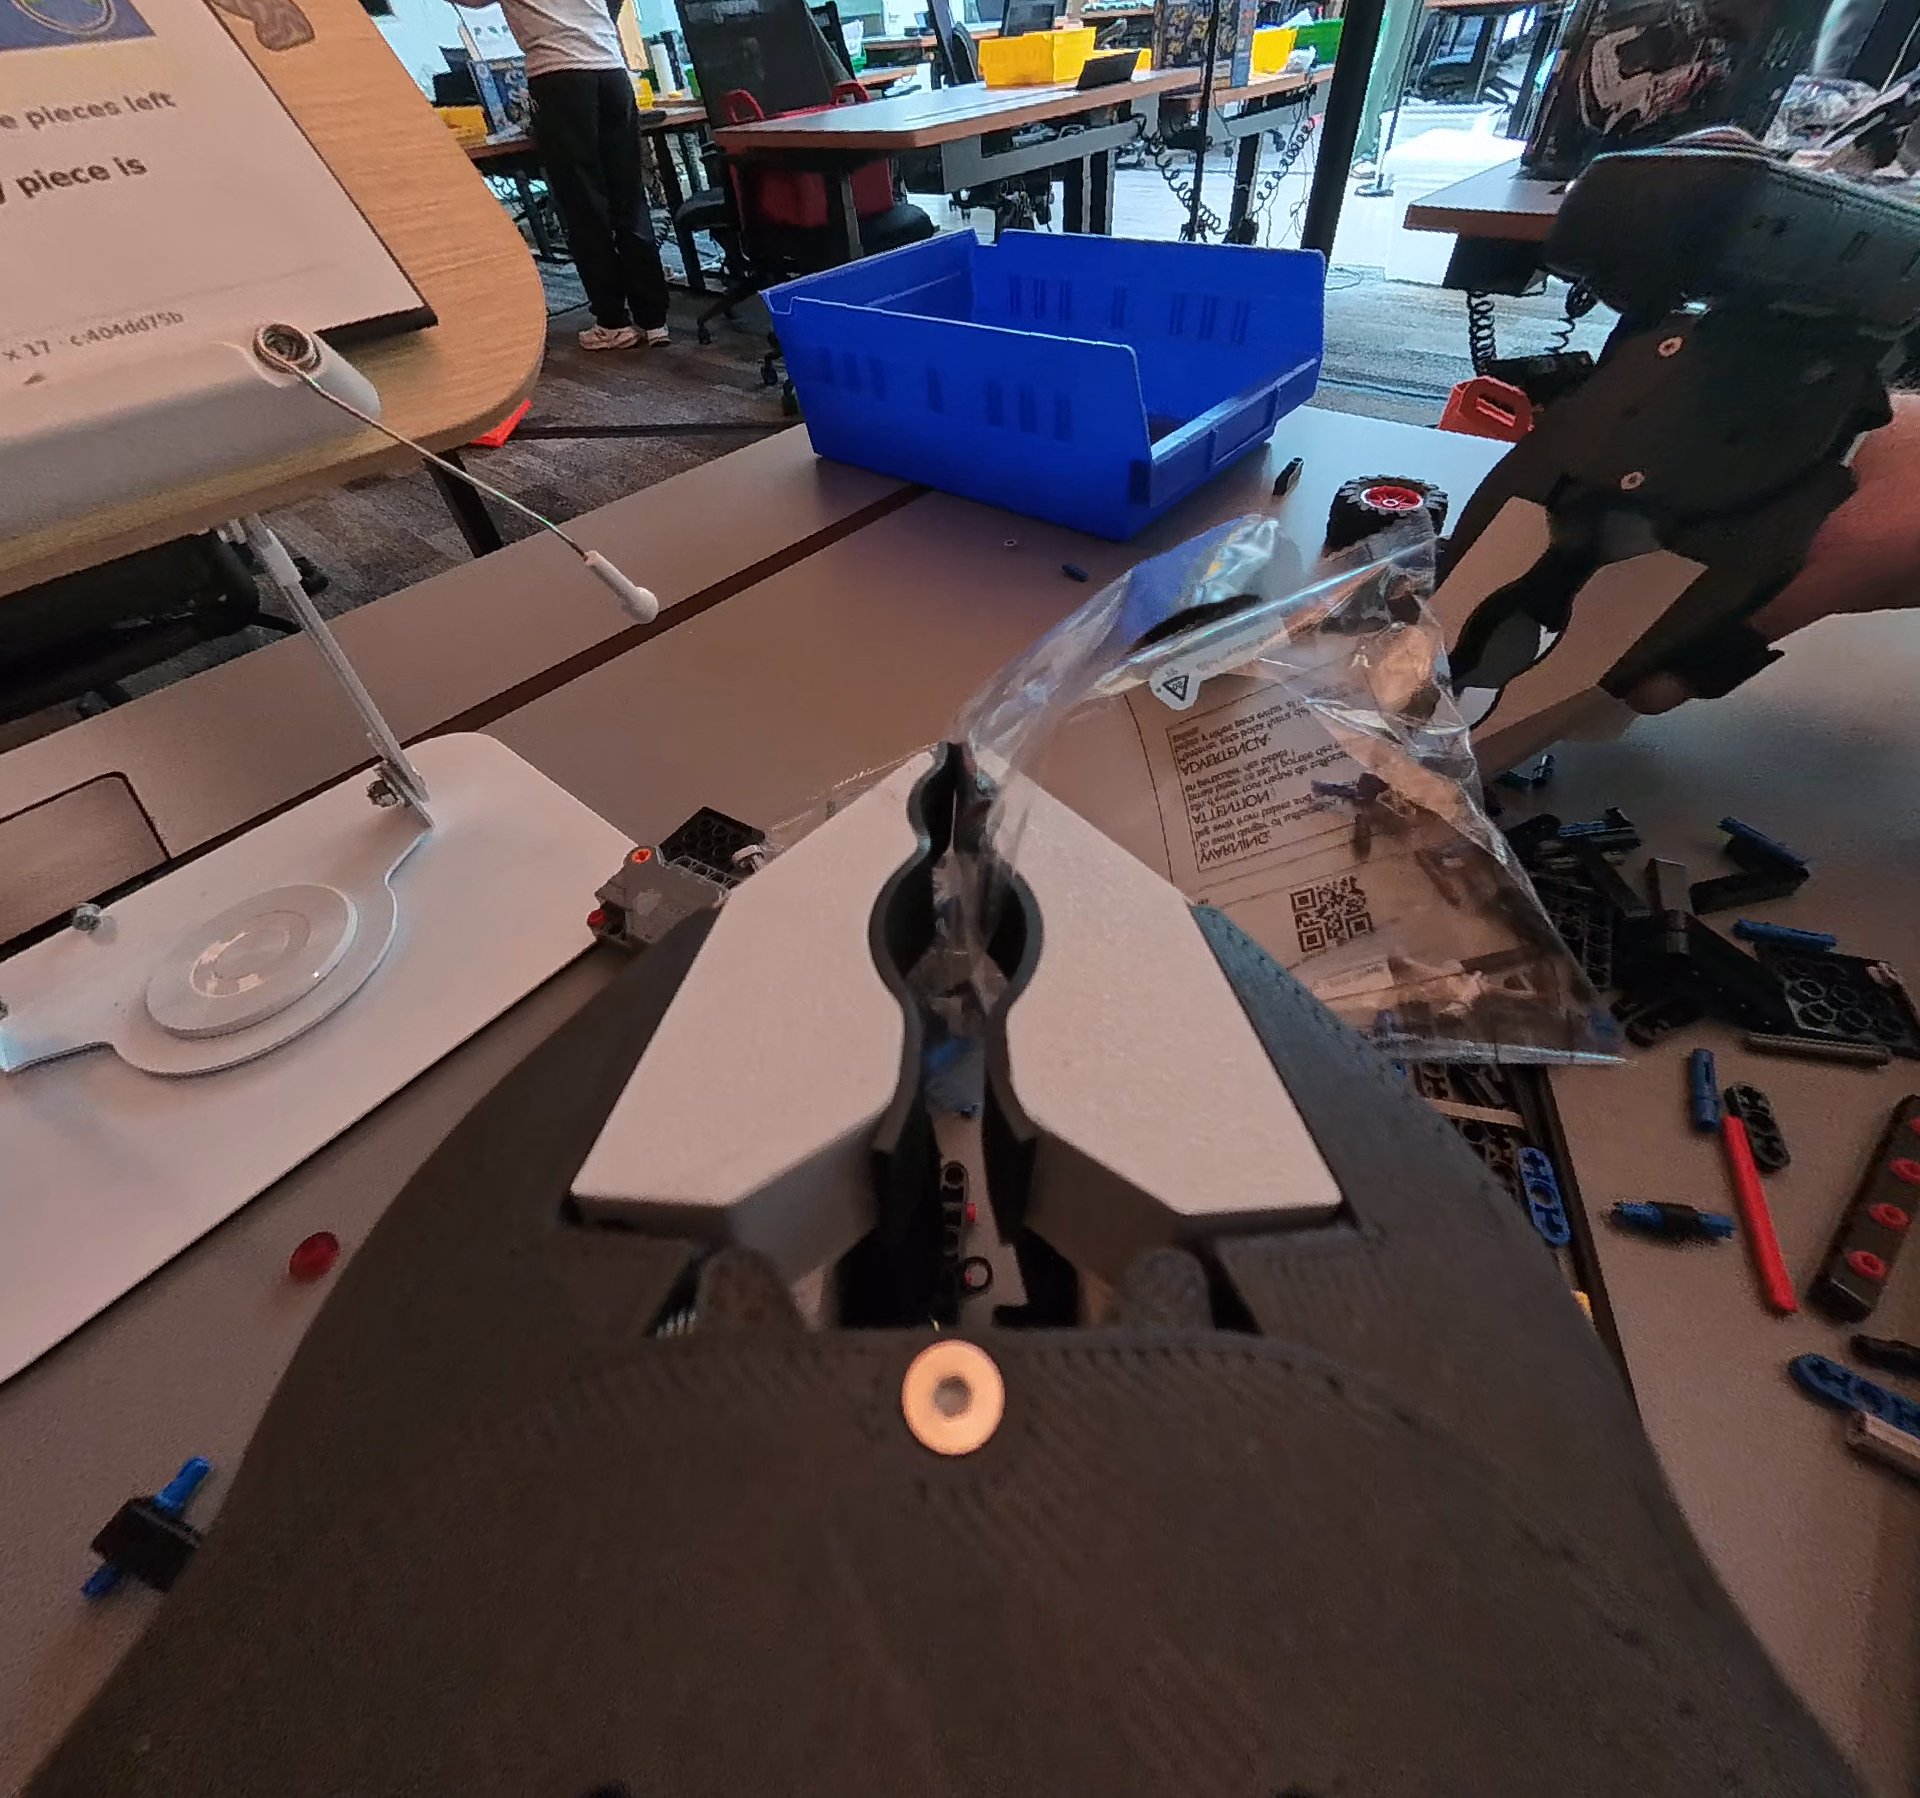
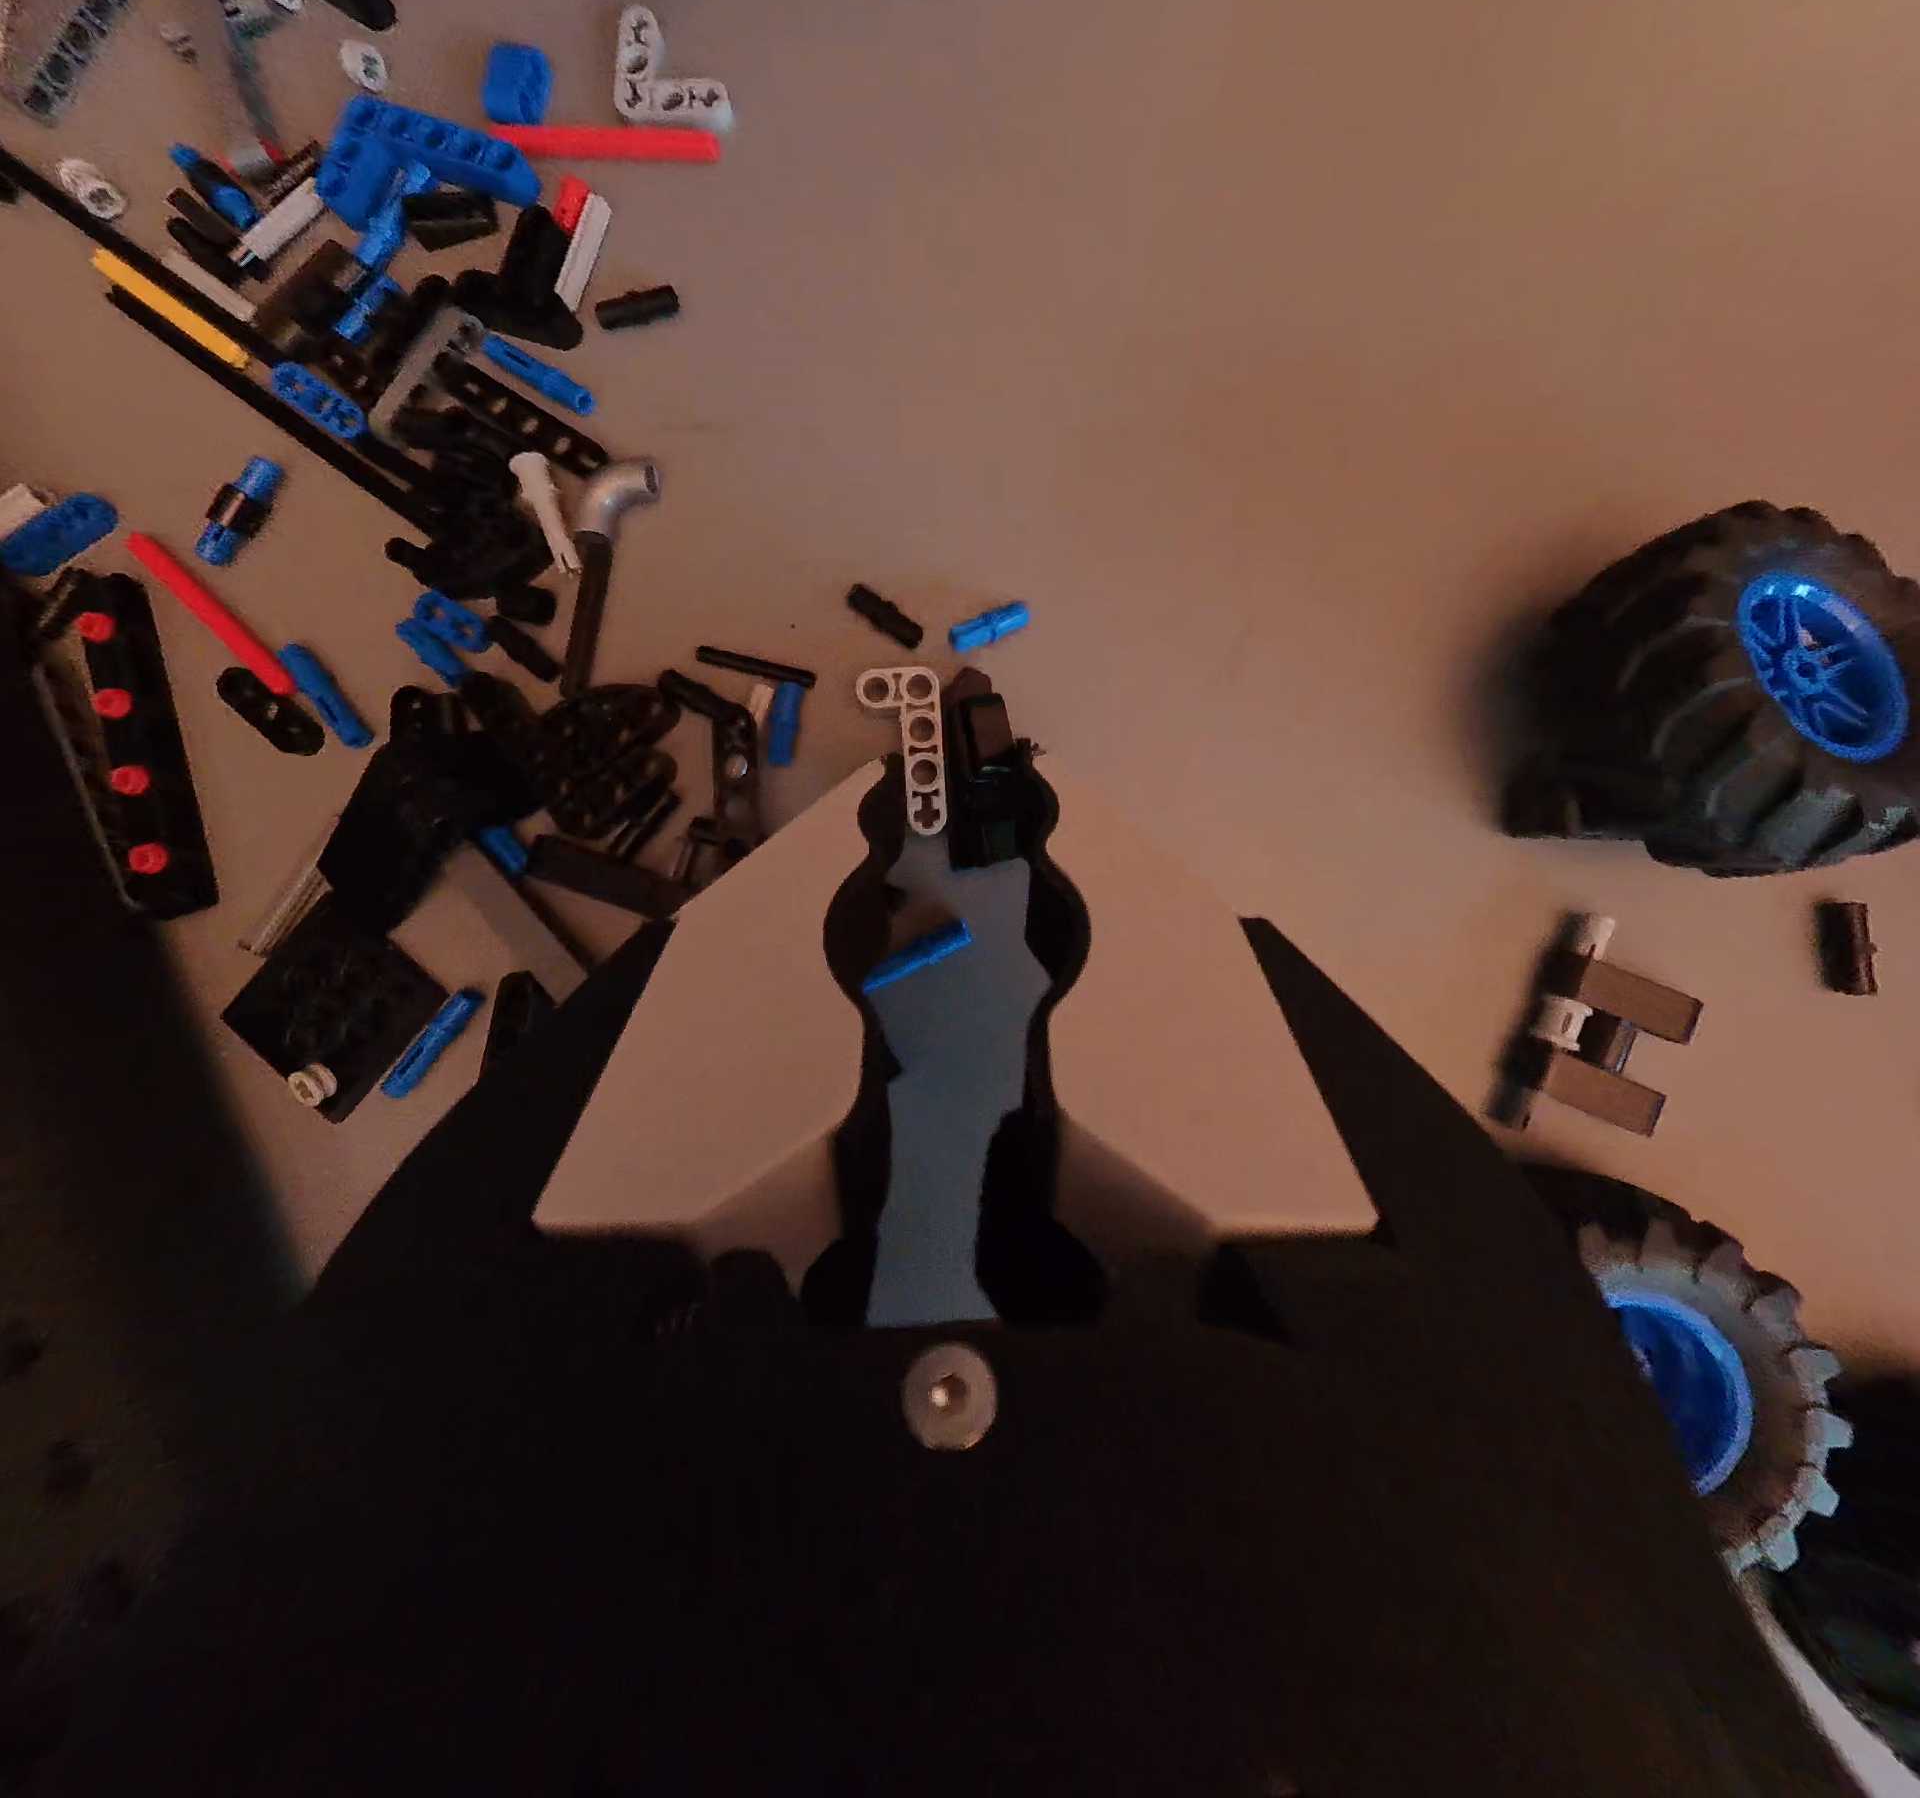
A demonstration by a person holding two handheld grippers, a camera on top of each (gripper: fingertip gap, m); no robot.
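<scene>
My left gripper (image 1: pixel 951 774) is shut on the corner of a clear plastic bag (image 1: pixel 1309 813) and holds it up above the table; a few small dark and blue pieces lie in the bag's low end. My right gripper (image 2: pixel 961 772) points down at the table, jaws slightly apart. A grey L-shaped beam (image 2: pixel 918 746) and a small black piece (image 2: pixel 985 782) lie between its tips, the black piece against the right finger. A blue pin (image 2: pixel 916 956) lies farther back in the gap. In the left wrist view the right gripper (image 1: pixel 1538 668) is beyond the bag, tips at the table.
A blue bin (image 1: pixel 1039 366) stands at the back of the table. A white stand base (image 1: pixel 208 1021) sits left. Loose black, blue and red pieces (image 2: pixel 416 501) are scattered left of my right gripper. Two blue-rimmed tyres (image 2: pixel 1714 699) (image 2: pixel 1704 1395) lie to its right.
</scene>
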